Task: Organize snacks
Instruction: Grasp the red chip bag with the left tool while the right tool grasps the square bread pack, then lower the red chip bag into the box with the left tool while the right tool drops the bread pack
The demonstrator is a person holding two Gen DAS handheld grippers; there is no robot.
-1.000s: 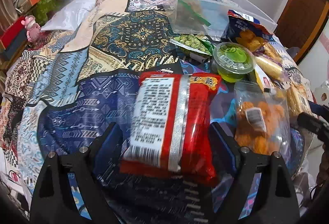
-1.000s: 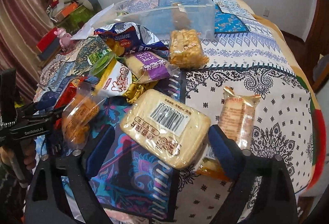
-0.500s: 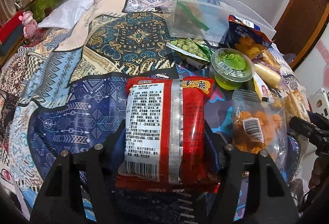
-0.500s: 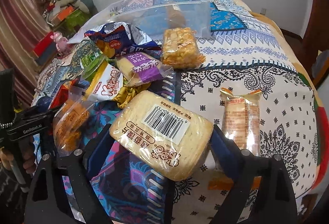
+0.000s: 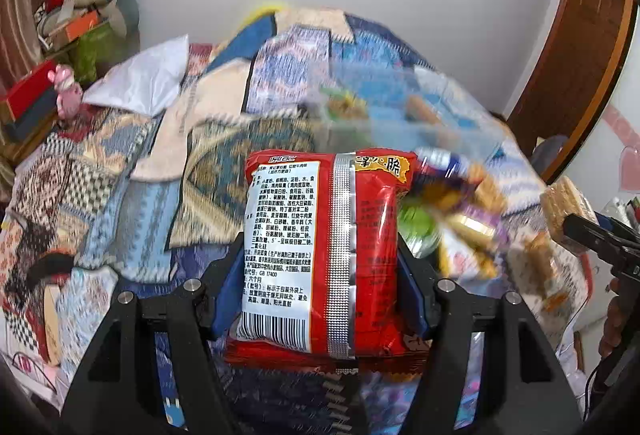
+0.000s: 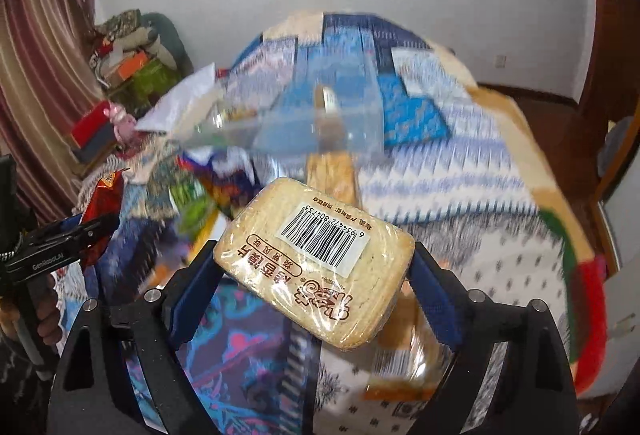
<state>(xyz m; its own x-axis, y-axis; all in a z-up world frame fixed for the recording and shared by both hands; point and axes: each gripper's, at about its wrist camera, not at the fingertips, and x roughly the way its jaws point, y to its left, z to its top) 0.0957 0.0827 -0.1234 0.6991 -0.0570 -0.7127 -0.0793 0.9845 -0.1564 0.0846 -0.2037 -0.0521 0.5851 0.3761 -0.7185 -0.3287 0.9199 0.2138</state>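
My left gripper (image 5: 320, 287) is shut on a red snack bag (image 5: 324, 251) with a white label and holds it raised above the patterned bedspread. My right gripper (image 6: 314, 267) is shut on a pale yellow cracker pack (image 6: 316, 259) with a barcode, also raised. The clear plastic bin (image 6: 304, 123) sits beyond both, blurred, also in the left wrist view (image 5: 400, 111). Each gripper shows at the edge of the other's view: the right one (image 5: 576, 227) and the left one (image 6: 86, 231).
Several loose snack packs lie blurred on the bedspread between me and the bin: a blue chip bag (image 5: 448, 175), a green cup (image 5: 420, 227), a wrapped cracker pack (image 6: 404, 367). A white pillow (image 5: 148, 79) and clutter lie at the left. A wooden door (image 5: 580, 75) stands at the right.
Both grippers have closed on their packs and lifted them off the bedspread. Both views have tilted up and now show the wall and screen.
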